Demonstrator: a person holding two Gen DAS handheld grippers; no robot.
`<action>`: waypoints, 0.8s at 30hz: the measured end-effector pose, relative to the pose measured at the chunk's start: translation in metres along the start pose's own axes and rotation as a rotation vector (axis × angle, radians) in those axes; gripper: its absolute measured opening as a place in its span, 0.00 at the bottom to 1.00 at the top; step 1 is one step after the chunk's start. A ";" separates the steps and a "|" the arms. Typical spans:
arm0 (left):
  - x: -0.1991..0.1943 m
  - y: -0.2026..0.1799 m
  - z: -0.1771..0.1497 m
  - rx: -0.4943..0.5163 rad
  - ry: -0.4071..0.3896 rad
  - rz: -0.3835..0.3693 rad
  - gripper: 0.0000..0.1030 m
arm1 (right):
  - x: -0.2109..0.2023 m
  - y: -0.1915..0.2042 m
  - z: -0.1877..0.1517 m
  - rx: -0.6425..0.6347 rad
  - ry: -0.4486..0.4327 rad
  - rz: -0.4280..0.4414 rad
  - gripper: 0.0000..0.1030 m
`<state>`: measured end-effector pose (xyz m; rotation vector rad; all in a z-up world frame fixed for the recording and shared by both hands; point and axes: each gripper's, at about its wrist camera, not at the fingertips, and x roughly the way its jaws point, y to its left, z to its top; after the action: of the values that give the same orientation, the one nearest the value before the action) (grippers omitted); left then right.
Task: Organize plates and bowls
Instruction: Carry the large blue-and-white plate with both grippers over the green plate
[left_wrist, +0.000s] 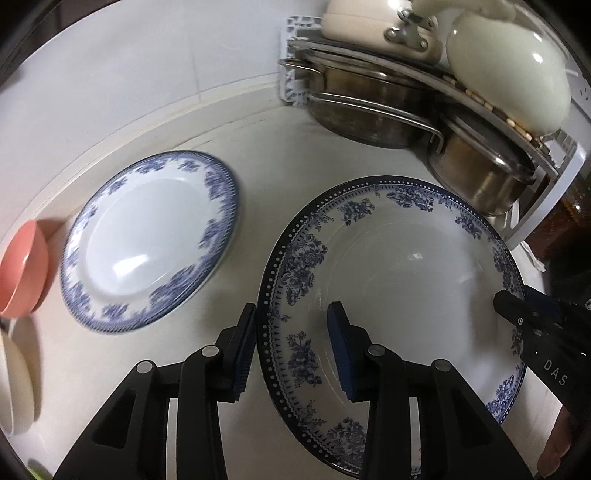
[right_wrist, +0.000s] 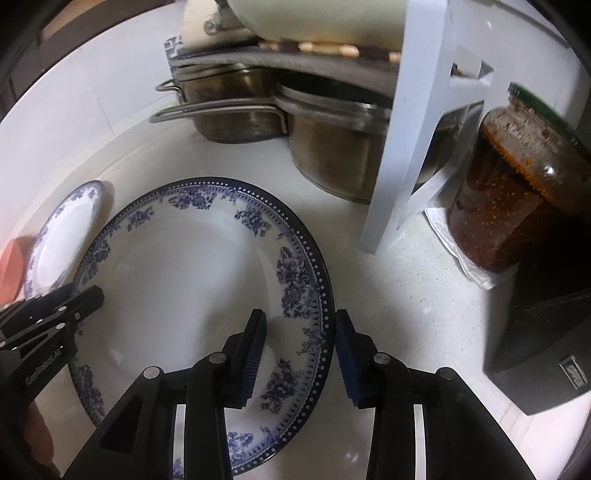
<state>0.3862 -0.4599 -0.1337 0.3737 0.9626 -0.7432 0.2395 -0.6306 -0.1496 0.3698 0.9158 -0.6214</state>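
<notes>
While the left gripper (left_wrist: 291, 350) and right gripper (right_wrist: 301, 360) each clamp opposite rims of the large blue-floral white ceramic plate (left_wrist: 399, 266), the smaller blue-rimmed plate (left_wrist: 147, 240) and pink bowl (left_wrist: 22, 269) remain unstacked on the white counter (left_wrist: 258, 155); sorting appears barely started.

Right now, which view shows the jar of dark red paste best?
The right wrist view. There the jar stands at the right beside the white rack, its glass side, paste and dark lid rim visible. In the left wrist view only a dark sliver appears at the far right edge behind the rack, too little to identify.
</notes>
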 end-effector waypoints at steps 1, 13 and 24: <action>-0.004 0.002 -0.002 -0.006 0.000 0.001 0.37 | -0.004 0.002 -0.001 -0.003 0.001 0.002 0.38; -0.078 0.057 -0.051 -0.103 -0.036 0.052 0.37 | -0.063 0.052 -0.030 -0.097 -0.037 0.040 0.38; -0.142 0.115 -0.099 -0.217 -0.071 0.121 0.37 | -0.111 0.113 -0.054 -0.206 -0.069 0.119 0.38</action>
<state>0.3587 -0.2639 -0.0699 0.2123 0.9347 -0.5332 0.2282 -0.4771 -0.0840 0.2148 0.8761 -0.4238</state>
